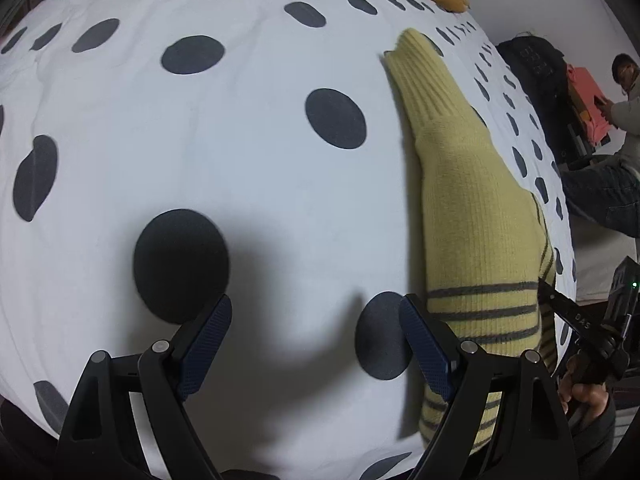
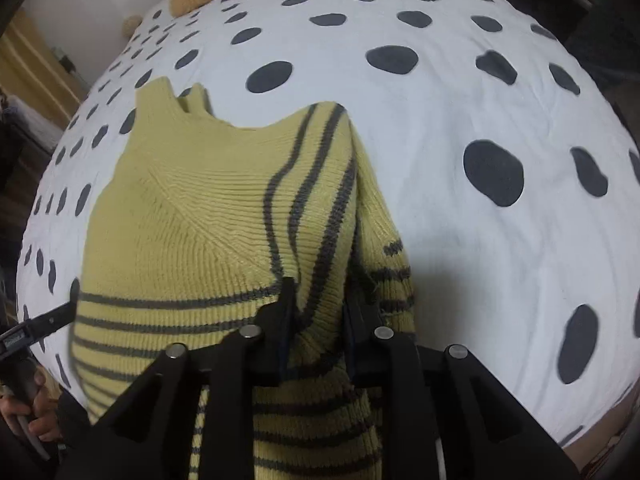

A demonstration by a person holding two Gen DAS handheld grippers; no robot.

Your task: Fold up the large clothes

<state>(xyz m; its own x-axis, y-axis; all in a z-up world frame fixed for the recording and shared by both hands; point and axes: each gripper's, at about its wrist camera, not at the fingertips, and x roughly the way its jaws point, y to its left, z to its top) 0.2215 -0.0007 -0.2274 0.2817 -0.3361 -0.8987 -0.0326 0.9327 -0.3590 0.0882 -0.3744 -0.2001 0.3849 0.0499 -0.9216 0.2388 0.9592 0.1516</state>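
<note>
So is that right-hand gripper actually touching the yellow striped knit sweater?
Touching: in the right wrist view the right gripper pinches a raised fold of the yellow striped knit sweater between its pads.

The yellow ribbed-knit sweater with grey stripes (image 2: 208,216) looks soft and woolly. The white dotted cotton-like bed sheet (image 1: 240,168) is smooth and matt. The left tool (image 1: 316,344) seems matt black plastic, with textured blue pads (image 1: 208,340).

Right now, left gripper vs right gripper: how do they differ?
The left gripper is wide open with nothing between its fingers; the right gripper is pinched on a fold of the yellow striped sweater. Left hangs over the bare spotted bedsheet, right over the sweater. Both point steeply down.
</note>
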